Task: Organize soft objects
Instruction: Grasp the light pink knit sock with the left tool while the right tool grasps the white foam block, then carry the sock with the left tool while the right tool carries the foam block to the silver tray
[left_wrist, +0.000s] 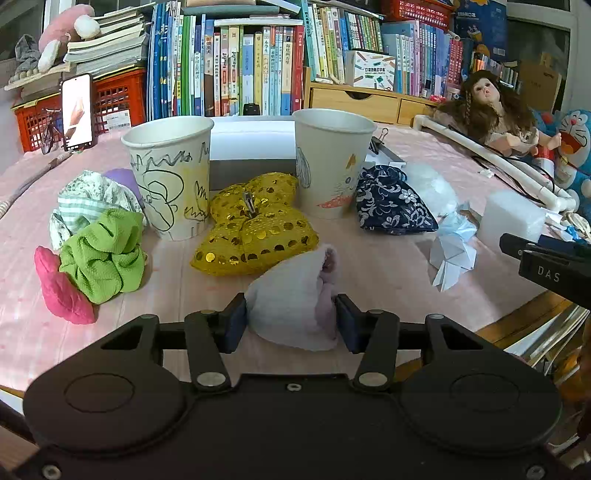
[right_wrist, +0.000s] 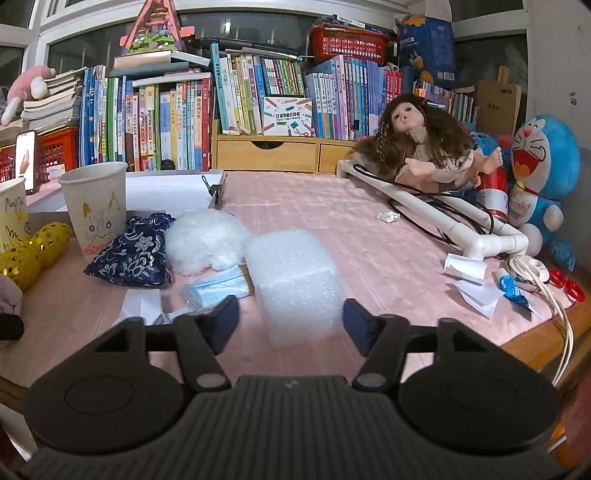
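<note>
My left gripper (left_wrist: 291, 322) squeezes the fluffy white cloth (left_wrist: 295, 295) on the pink table (left_wrist: 184, 295). My right gripper (right_wrist: 291, 322) sits half open around the bubble wrap block (right_wrist: 295, 280), not pinching. Next, I think, lift both gently toward the cups (left_wrist: 173, 173).

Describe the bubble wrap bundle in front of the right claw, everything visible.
The bubble wrap bundle is a translucent white, blocky roll of small-bubble plastic film, looking soft and light. It stands on the pink tablecloth, between the pads of the right claw, with gaps visible on both sides. A blue face mask lies at its left base; white fluffy stuffing sits just behind-left.
</note>
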